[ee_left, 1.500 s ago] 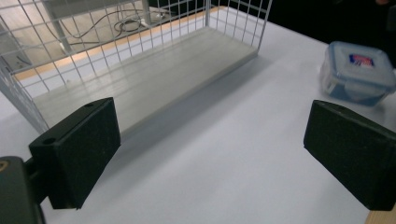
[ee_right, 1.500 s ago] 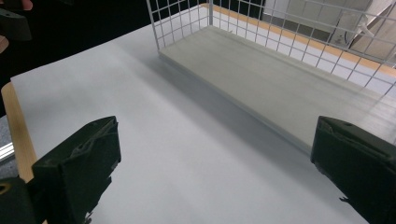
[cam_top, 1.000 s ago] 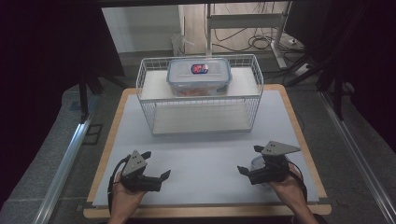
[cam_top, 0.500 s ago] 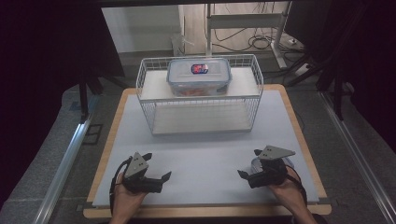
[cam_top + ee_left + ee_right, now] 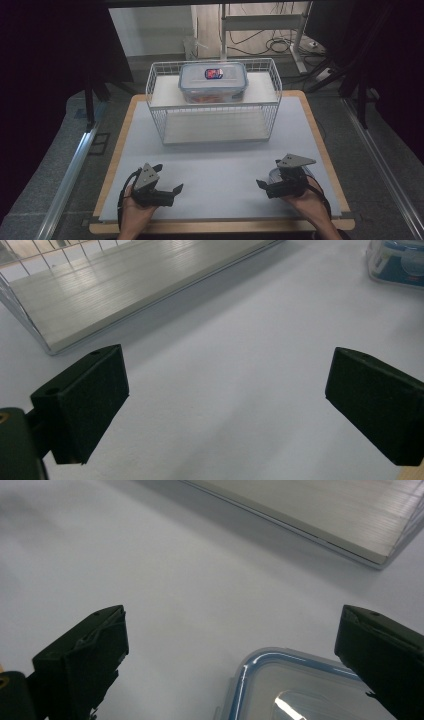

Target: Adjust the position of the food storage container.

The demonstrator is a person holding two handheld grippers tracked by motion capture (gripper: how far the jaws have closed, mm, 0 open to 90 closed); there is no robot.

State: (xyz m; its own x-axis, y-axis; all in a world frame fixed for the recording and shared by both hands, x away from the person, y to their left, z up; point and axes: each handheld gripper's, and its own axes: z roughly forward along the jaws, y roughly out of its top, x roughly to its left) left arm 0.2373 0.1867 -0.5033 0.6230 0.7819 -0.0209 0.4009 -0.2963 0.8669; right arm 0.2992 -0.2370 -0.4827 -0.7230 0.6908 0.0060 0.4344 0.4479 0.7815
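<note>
A clear food box with a blue-rimmed lid (image 5: 212, 80) stands on the top shelf of a white wire rack (image 5: 215, 137) at the back of the table. A second blue-rimmed lidded box (image 5: 300, 690) sits on the grey mat at the front right (image 5: 275, 173), also seen far off in the left gripper view (image 5: 397, 260). My right gripper (image 5: 267, 181) hovers over this box, jaws wide apart (image 5: 230, 655) and holding nothing; the box lid lies low between them. My left gripper (image 5: 169, 180) is at the front left, open over bare mat (image 5: 225, 400).
The rack's lower shelf (image 5: 135, 285) is a pale board with its front edge facing both grippers (image 5: 320, 510). The grey mat (image 5: 220, 165) lies on a wooden table (image 5: 117, 155). Beyond the table are a floor rail and cables.
The right gripper has sunk slightly toward the near edge of the table. The left gripper has barely moved. Both stay open.
</note>
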